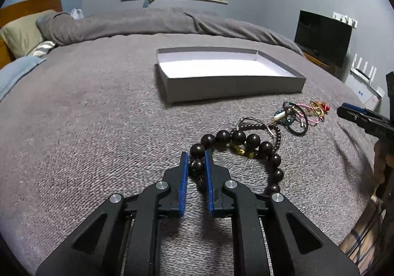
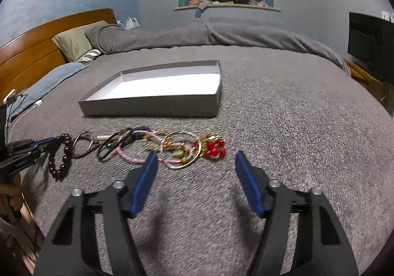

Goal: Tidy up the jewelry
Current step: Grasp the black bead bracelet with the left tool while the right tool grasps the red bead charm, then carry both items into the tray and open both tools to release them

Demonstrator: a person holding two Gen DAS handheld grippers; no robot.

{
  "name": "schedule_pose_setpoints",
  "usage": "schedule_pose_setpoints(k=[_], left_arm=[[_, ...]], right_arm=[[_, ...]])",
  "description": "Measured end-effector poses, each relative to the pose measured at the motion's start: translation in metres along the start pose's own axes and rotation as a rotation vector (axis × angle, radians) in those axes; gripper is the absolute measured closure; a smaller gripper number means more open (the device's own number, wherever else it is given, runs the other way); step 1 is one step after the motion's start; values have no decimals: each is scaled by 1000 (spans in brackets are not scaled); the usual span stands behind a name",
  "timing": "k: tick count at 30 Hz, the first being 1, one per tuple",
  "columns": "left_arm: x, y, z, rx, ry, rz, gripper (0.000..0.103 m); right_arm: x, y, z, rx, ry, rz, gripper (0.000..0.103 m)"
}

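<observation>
Left claw (image 1: 197, 161), low in the centre of the left wrist frame, is clamped on the large dark round-bead bracelet (image 1: 246, 150): its blue pads sit close together with one bead between them, and the loop curves away to the right of the tips, resting on the grey knitted bed cover (image 1: 86, 128). Beyond the bracelet, toward the right of the frame, lies the tangle of smaller jewelry (image 1: 299, 114): thin bangles, pink cords, black bands and a red beaded charm. The shallow grey open cardboard box (image 1: 234, 87), white inside and holding nothing visible, sits straight ahead in the upper centre, its long axis running left to right across the view. Right claw (image 2: 195, 165) hovers with its blade-like fingers wide apart and nothing between them, just short of the silver bangles and the red charm (image 2: 215, 149). The likely next move is a carry forward from the left claw into the box; the left claw is the nearer one to it and already holds its piece.
</observation>
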State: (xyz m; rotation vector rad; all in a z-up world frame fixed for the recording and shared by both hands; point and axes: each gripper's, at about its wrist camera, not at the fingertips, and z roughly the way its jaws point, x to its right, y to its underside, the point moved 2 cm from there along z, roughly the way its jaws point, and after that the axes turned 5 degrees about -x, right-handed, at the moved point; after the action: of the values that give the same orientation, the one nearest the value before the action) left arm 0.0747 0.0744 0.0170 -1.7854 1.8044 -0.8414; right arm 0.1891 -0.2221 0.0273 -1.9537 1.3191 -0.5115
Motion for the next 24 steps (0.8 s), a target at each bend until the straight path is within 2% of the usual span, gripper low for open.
schedule_pose_setpoints(k=[1, 5, 8, 9, 10, 12, 17, 19, 20, 24], left_arm=[[-2, 0, 0, 0, -1, -3, 89], [-2, 2, 4, -4, 2, -3, 89], [0, 3, 8, 2, 1, 2, 80], [1, 3, 9, -5, 4, 6, 76], [3, 4, 11, -11, 1, 13, 75], [6, 5, 13, -13, -9, 21, 75], [9, 3, 18, -33, -22, 35, 75], [12, 2, 18, -29, -36, 39, 76], [13, 1, 18, -26, -35, 40, 84], [18, 1, 13, -1, -19, 48, 89]], right_arm=[[3, -4, 4, -13, 2, 2, 54], [14, -15, 18, -59, 6, 11, 57], [20, -20, 29, -89, 2, 23, 62], [23, -20, 34, -104, -5, 33, 67], [24, -20, 39, -117, -8, 40, 74], [25, -16, 45, -131, -29, 50, 82], [31, -10, 40, -86, -67, 102, 83], [35, -11, 31, -53, -79, 129, 92], [35, -12, 27, -41, -79, 135, 93], [37, -17, 7, 11, -66, 138, 93]])
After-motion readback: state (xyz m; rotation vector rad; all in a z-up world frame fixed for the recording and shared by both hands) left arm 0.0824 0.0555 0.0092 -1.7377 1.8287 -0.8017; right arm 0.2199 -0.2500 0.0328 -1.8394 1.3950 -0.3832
